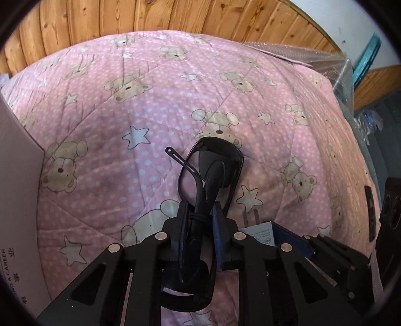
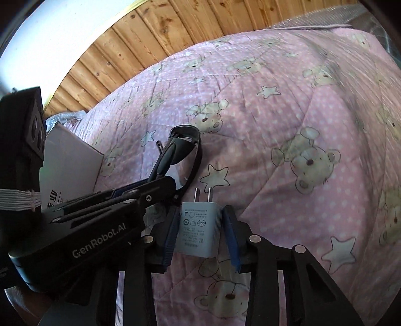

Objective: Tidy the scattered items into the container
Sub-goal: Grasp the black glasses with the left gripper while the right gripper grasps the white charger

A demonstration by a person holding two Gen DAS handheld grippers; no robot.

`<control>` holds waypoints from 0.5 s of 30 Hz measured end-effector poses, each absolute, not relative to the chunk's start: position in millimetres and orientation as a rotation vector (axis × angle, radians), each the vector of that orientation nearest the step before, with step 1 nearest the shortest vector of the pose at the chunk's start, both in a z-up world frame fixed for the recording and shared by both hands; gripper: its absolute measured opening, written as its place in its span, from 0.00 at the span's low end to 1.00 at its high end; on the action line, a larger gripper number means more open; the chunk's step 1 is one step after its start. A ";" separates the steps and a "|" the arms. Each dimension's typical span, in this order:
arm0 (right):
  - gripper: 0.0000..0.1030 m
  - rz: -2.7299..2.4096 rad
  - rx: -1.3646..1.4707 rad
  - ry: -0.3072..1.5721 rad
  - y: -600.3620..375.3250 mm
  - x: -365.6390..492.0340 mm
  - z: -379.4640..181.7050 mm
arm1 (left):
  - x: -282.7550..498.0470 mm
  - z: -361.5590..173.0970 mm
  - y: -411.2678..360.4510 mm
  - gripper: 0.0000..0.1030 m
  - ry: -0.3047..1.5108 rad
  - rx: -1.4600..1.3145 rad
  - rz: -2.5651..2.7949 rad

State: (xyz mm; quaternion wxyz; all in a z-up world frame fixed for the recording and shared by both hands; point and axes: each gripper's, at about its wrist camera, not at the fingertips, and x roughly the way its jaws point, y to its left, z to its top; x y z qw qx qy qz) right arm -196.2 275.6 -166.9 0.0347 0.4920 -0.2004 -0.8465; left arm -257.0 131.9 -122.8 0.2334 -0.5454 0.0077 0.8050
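Step in hand: pickup, both sides. Left gripper (image 1: 198, 213): jaws nearly shut, clamped on folded black sunglasses (image 1: 213, 163) lying on pink quilt (image 1: 125, 112) of bed. Right gripper (image 2: 200, 233): jaws half open around white charger plug (image 2: 198, 230), contact unclear. White box (image 2: 72, 165) at 9 o'clock, likely container. Next: close on plug, lift both, carry toward box.

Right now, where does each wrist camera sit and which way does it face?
Left wrist: on the left tool, angled down at the pink quilt; its fingers pinch the folded sunglasses, box at left.
Right wrist: on the right tool, angled down; its fingers flank the white charger, with the left tool crossing in.
Shared: sunglasses, charger, quilt, box, wood panelling.
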 end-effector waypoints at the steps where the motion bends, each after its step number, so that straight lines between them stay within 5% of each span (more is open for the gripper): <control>1: 0.36 -2.599 1.508 -0.605 275.8 -195.6 -167.3 | -256.9 -122.5 131.3 0.18 0.019 -1.496 2.210; 15: 0.37 -2.602 1.509 -0.508 266.3 -191.1 -166.7 | -248.7 -95.4 97.6 0.16 -0.085 -1.470 2.298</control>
